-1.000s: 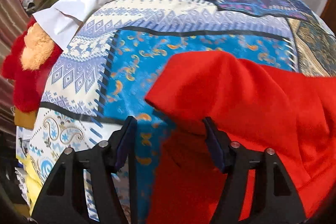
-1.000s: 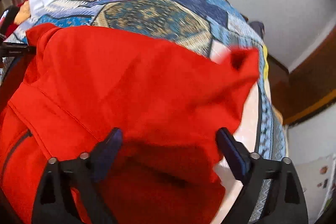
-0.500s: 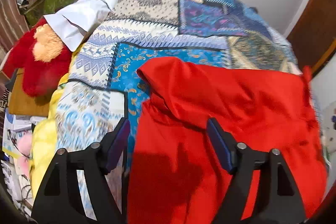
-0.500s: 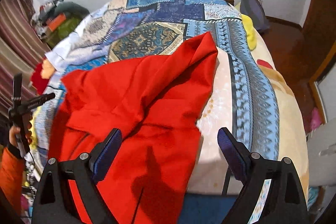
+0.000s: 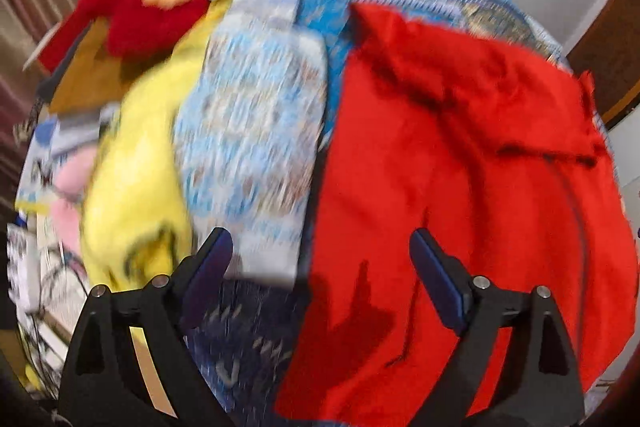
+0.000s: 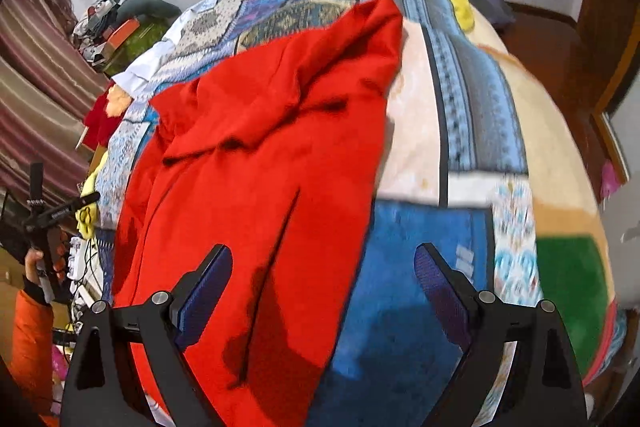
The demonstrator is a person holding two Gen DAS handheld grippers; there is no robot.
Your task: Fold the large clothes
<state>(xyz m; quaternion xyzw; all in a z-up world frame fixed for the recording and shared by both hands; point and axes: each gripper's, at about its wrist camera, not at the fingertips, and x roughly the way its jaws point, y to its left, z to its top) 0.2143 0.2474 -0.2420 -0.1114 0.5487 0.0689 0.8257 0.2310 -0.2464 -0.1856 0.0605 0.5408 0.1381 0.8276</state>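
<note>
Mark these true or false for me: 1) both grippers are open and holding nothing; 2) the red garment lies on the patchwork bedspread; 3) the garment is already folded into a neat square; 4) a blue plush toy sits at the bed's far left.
1) True: the left gripper and right gripper are open, with no cloth between the pads.
2) True: the red garment lies on the patchwork bedspread.
3) False: it lies spread out and rumpled.
4) False: the plush toy there is red.
</note>
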